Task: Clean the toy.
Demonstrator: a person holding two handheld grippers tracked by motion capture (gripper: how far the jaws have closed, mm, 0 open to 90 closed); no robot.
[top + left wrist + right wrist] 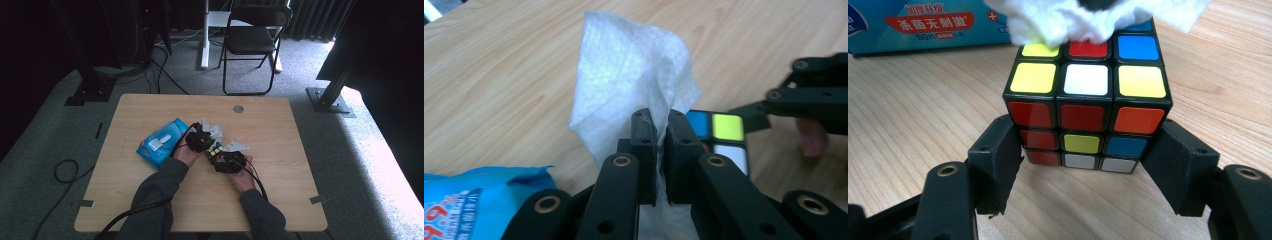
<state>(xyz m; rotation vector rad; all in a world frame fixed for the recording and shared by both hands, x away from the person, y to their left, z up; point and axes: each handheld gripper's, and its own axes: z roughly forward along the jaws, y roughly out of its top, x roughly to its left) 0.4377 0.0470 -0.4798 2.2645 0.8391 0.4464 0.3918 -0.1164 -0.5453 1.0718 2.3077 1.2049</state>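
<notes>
A colour-scrambled puzzle cube (1088,110) stands on the wooden table (280,135), and my right gripper (1088,165) is shut on its lower sides. My left gripper (661,135) is shut on a white wipe (634,80), which hangs from its jaws. In the right gripper view that wipe (1083,20) rests on the cube's top face and covers its far row. From above, the left gripper (206,141) and right gripper (223,157) meet at the cube (216,151) in the middle of the table. The left gripper view has part of the cube (724,135) behind the jaws.
A blue pack of wet wipes (162,142) lies on the table just left of the hands, also seen as the pack (923,25) behind the cube. A round hole (238,108) sits near the table's far edge. A folding chair (252,40) stands beyond the table.
</notes>
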